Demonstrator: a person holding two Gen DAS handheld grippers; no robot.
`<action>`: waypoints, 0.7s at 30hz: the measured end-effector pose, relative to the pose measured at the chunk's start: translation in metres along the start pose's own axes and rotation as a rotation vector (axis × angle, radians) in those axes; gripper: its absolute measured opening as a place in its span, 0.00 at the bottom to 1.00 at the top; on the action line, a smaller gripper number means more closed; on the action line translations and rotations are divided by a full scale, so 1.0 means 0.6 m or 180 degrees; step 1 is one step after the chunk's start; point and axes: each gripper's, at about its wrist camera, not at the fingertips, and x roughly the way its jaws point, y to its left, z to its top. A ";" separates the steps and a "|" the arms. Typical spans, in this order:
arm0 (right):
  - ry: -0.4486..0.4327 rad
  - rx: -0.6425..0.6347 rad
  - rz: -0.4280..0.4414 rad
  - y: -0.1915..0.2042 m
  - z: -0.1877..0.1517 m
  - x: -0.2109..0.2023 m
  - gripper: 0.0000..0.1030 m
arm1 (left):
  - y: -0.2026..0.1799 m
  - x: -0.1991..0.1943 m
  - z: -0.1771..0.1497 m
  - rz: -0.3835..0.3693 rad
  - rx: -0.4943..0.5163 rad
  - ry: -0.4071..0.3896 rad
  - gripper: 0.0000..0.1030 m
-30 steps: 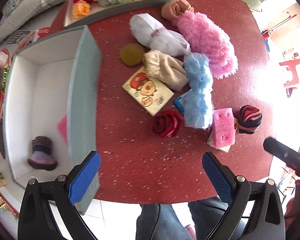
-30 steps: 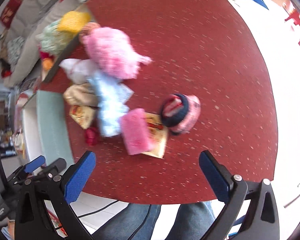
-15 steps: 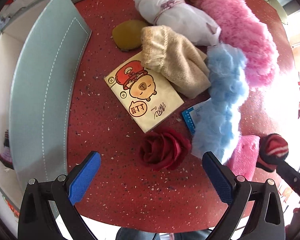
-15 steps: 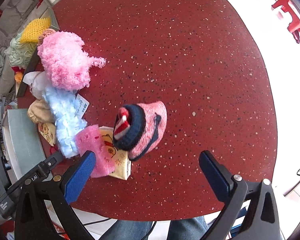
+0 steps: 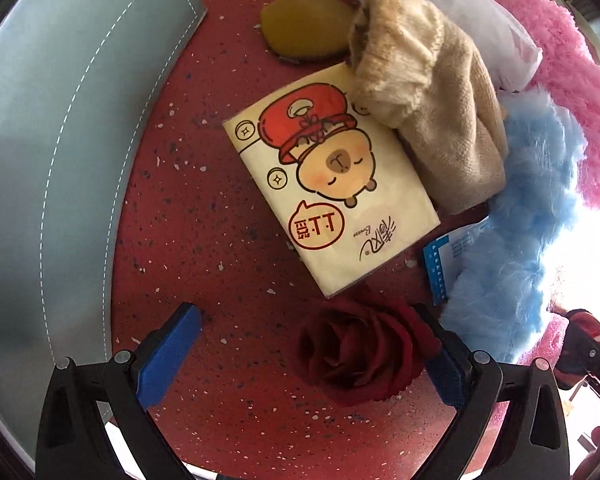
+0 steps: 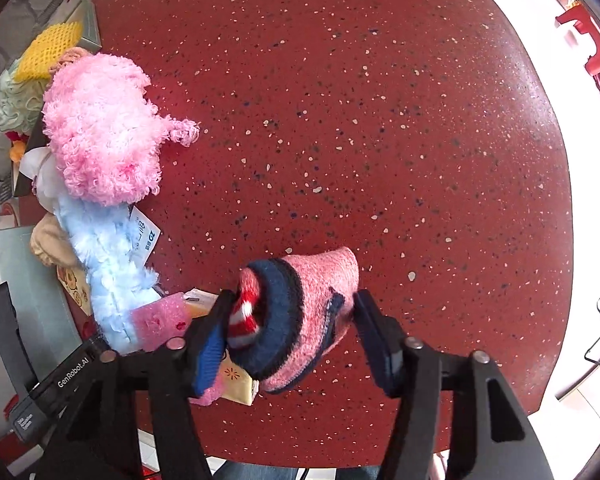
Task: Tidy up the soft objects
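Squeezing the pink knitted sock (image 6: 300, 316) on the red table (image 6: 340, 120), my right gripper (image 6: 288, 332) has just been closing on it. My left gripper (image 5: 312, 356) is wide open around the red rose (image 5: 364, 356). The soft sock could slip out, I think.

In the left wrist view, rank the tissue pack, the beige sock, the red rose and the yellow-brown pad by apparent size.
1. Tissue pack and beige sock: too alike to separate.
2. Red rose, though it lies nearest the camera.
3. Yellow-brown pad.
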 end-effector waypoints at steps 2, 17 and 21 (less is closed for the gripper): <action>0.0037 0.0013 0.0030 -0.008 0.000 0.007 0.52 | 0.002 0.000 0.002 0.0000 -0.0007 -0.0004 0.99; 0.0008 -0.0043 0.0255 -0.023 -0.035 -0.039 0.35 | 0.002 -0.039 0.010 -0.0176 0.0549 0.0020 0.40; 0.0003 0.0000 0.0271 -0.039 -0.059 -0.054 0.35 | -0.009 -0.067 -0.010 -0.0236 0.0853 -0.0048 0.40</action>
